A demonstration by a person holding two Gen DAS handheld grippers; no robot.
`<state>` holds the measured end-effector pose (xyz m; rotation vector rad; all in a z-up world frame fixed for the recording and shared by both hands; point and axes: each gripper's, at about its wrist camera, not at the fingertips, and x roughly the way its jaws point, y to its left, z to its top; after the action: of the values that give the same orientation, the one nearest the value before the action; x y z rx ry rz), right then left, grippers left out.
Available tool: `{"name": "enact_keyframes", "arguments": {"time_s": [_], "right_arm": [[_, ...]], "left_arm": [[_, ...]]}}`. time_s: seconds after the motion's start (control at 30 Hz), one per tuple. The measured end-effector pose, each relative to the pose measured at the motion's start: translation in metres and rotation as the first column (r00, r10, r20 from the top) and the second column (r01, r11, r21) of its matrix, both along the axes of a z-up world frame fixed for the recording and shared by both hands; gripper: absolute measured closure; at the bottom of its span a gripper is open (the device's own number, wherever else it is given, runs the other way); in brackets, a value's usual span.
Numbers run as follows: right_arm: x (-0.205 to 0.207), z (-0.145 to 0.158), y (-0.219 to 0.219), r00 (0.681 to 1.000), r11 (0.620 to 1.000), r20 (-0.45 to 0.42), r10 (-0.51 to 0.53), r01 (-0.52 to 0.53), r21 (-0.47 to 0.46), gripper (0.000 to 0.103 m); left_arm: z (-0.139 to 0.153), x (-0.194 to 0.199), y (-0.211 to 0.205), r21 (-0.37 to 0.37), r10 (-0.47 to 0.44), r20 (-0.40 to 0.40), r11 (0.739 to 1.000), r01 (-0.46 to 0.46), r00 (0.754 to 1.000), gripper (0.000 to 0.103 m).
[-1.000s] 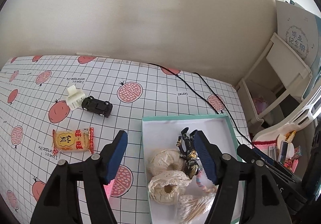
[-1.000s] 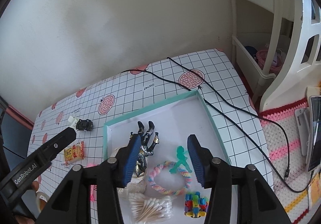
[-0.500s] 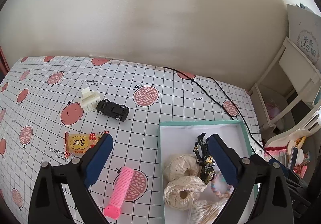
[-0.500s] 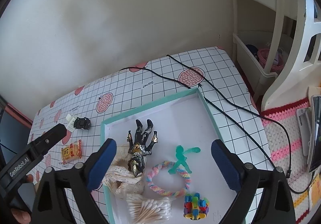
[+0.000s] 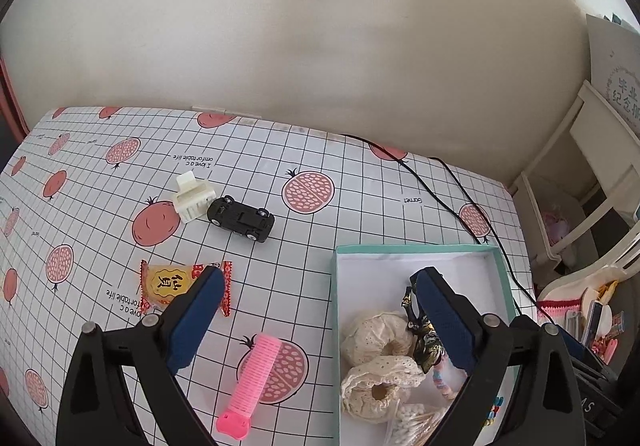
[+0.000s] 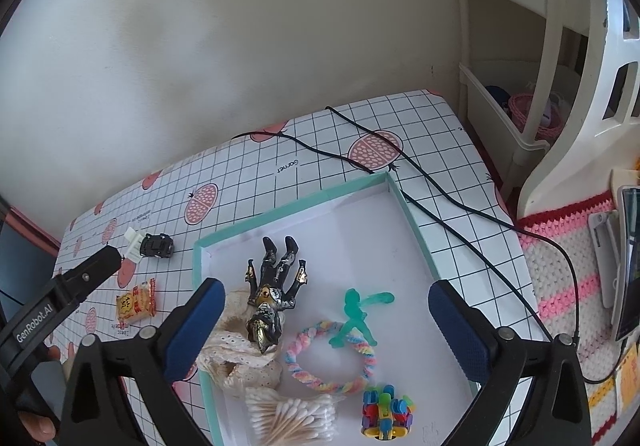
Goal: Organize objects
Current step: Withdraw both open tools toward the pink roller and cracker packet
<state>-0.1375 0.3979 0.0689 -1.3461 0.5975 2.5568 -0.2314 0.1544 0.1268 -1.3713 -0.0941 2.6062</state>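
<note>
A teal-rimmed white box (image 5: 414, 248) (image 6: 288, 210) holds a black-gold action figure (image 6: 272, 294), two lace scrunchies (image 5: 376, 338), a pastel braided ring (image 6: 332, 358), a green figure (image 6: 354, 312), cotton swabs (image 6: 288, 418) and a colourful block toy (image 6: 386, 412). Left of the box on the table lie a pink hair roller (image 5: 250, 378), a yellow-red snack packet (image 5: 168, 286), a black toy car (image 5: 242, 219) and a white hair clip (image 5: 192, 198). My left gripper (image 5: 316, 320) is open above the table beside the box. My right gripper (image 6: 326, 326) is open above the box, holding nothing.
A black cable (image 6: 440, 202) runs across the pomegranate-print tablecloth (image 5: 100, 174) behind and right of the box. A white shelf unit (image 6: 516, 118) and a crocheted pink-striped mat (image 6: 568, 286) with a phone stand at the right. The wall lies close behind the table.
Both grippers opened wide from a narrower gap. The left gripper drew back and to the left, bringing the pink roller into view. The right gripper pulled back from the box.
</note>
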Motion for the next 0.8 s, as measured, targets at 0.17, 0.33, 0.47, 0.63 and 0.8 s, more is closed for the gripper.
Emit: {"name": "enact_keyframes", "arguments": {"time_s": [0.17,0.33,0.47,0.63,0.8], "right_arm": [[0.001,0.003,-0.003,1.0,1.0,0.0,0.002,-0.002,0.006,0.0],[0.0,0.014,-0.012,1.0,1.0,-0.027,0.013,-0.012,0.011,0.0],[-0.005,0.019,-0.03,0.999,0.999,-0.034,0.037,-0.036,0.021,0.0],[-0.018,0.019,-0.068,0.994,0.994,-0.031,0.105,-0.104,0.021,0.0],[-0.03,0.015,-0.113,0.983,0.983,-0.027,0.181,-0.181,0.006,0.0]], "left_arm": [[0.001,0.0,-0.003,0.007,-0.005,0.0,1.0,0.005,1.0,0.006],[0.011,-0.002,-0.022,0.015,0.0,-0.009,1.0,0.0,1.0,0.006],[0.017,-0.004,-0.048,0.013,0.019,-0.016,1.0,-0.019,1.0,0.006],[0.021,-0.01,-0.092,0.007,0.078,-0.018,0.997,-0.077,0.997,0.006],[0.02,-0.014,-0.131,-0.004,0.13,-0.013,0.991,-0.13,0.991,0.006]]}}
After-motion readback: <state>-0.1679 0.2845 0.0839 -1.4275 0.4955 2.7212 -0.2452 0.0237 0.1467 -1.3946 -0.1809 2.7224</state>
